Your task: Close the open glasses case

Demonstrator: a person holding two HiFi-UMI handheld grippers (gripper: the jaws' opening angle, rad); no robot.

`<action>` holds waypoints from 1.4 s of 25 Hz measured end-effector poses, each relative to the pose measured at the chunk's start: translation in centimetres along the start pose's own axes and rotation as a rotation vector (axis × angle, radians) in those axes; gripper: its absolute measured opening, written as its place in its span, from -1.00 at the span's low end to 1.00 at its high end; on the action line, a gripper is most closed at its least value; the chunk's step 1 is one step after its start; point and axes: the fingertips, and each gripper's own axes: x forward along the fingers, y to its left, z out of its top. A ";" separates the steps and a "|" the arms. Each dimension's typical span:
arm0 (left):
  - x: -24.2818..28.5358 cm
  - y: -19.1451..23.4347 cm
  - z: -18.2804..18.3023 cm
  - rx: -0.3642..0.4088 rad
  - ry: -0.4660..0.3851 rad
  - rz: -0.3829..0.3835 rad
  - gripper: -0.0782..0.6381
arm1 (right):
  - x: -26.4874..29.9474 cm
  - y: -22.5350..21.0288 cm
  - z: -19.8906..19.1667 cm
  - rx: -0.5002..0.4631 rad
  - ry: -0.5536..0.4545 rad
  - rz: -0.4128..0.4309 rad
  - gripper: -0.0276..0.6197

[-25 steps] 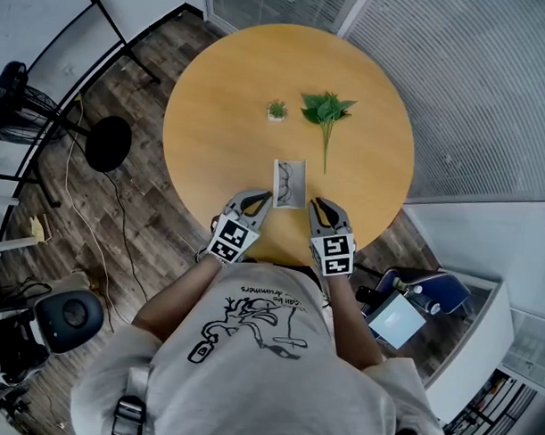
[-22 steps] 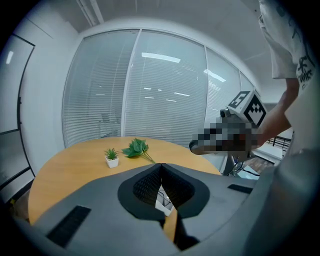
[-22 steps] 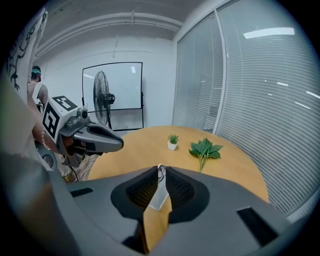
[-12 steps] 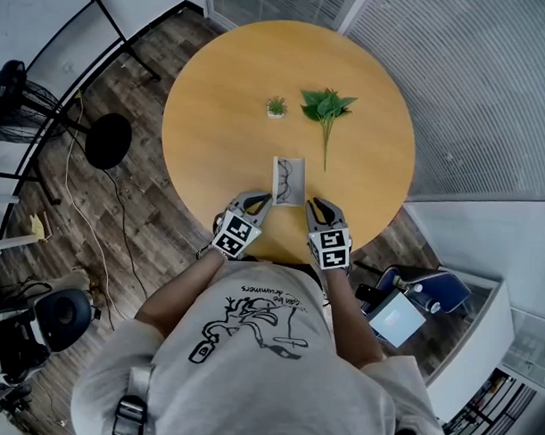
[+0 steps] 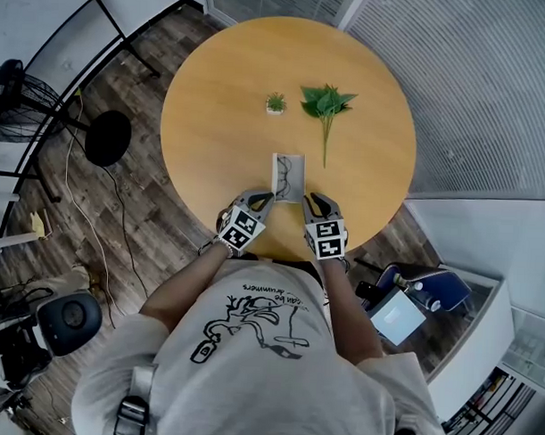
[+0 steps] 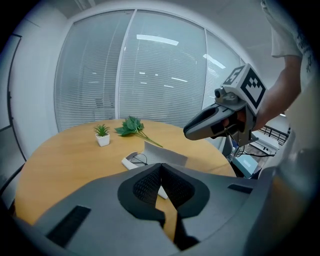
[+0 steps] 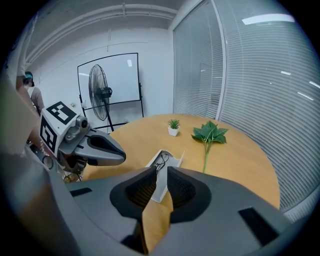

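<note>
- Glasses case (image 5: 299, 181) lies open on the round wooden table (image 5: 213, 121), close to the edge on my side. Its lid is tilted up along the right side.
- Dark-framed glasses (image 5: 286, 174) are inside the case, in the tray.
- Left gripper (image 5: 265, 199) is just beside the case's near-left corner, low over the table. I can't tell if it touches the case.
- In the left gripper view, my left jaws are pinched tip to tip with nothing between them. The case sits just past the tips.
- Right gripper (image 5: 310, 201) is just beside the case's near-right corner, level with the left one, with the case's near end between the two.
- In the right gripper view, my right jaws show only a narrow slit with nothing gripped. The case's near end shows through the gap, beyond the tips.
- Small potted plant (image 5: 276, 103) stands beyond the case's far end, a bit to the left and well apart from it.
- Leafy green sprig (image 5: 325, 107) lies flat beyond the case on the right. Its stem points back toward the case but stops short of the lid.
</note>
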 end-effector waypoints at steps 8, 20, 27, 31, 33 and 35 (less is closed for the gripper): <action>1.8 0.0 -2.3 0.009 0.066 -0.014 -0.73 | 1.8 -0.6 -1.5 0.037 0.040 0.006 -0.66; 4.0 -0.1 -5.5 0.027 0.161 -0.024 -0.73 | 3.5 -0.9 -4.4 0.091 0.104 0.009 -0.65; 5.1 -0.5 -5.8 0.020 0.186 -0.030 -0.73 | 3.9 -1.2 -4.8 0.098 0.117 0.019 -0.65; 5.4 -0.6 -6.0 0.008 0.191 -0.022 -0.73 | 4.0 -1.2 -5.1 0.097 0.125 0.019 -0.67; 5.3 -0.5 -6.0 0.007 0.189 -0.020 -0.73 | 4.0 -1.1 -5.0 0.096 0.130 0.021 -0.70; 5.2 -0.4 -5.9 0.006 0.190 -0.021 -0.73 | 4.1 -0.9 -5.0 0.095 0.133 0.026 -0.73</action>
